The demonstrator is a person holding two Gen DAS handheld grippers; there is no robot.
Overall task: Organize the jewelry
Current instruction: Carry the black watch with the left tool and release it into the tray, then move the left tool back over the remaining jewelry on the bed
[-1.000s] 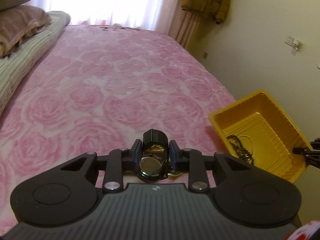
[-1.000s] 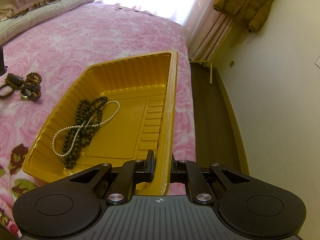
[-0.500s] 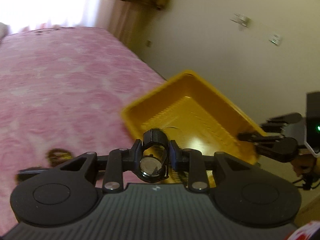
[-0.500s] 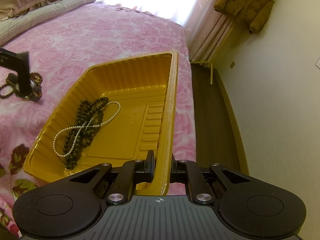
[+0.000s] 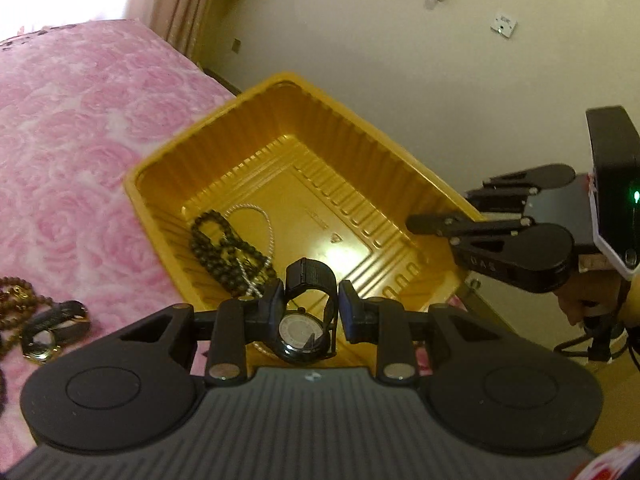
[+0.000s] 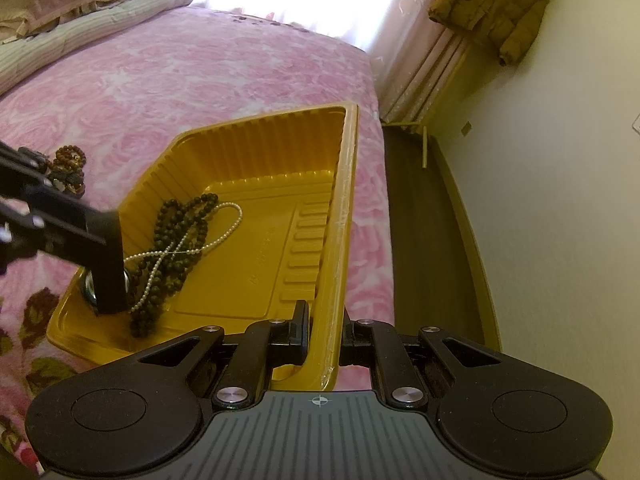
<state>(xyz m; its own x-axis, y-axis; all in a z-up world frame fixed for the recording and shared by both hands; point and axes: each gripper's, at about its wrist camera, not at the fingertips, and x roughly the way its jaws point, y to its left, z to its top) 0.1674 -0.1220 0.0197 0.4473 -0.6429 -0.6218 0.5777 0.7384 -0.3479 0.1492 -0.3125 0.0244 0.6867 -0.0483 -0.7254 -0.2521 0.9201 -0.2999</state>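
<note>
pink bed (image 6: 208, 80) under a yellow tray (image 5: 360, 148); right tool (image 6: 325, 334) clamped tight on the tray's rim, left tool (image 5: 311, 308) pinching a black watch (image 5: 306, 320) over the tray, above the beads (image 5: 224, 248).

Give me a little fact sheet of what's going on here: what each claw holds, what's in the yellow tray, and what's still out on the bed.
Setting: pink rose-patterned bedspread
Left gripper: shut on a black watch, held above the near end of the yellow tray
Right gripper: shut on the tray's rim, at its near corner
In the tray: dark bead necklace and pearl strand, crossing each other
Still on the bed: brown bead string and a gold-cased watch, beside the tray
Background: brown jacket hanging by the curtain
</note>
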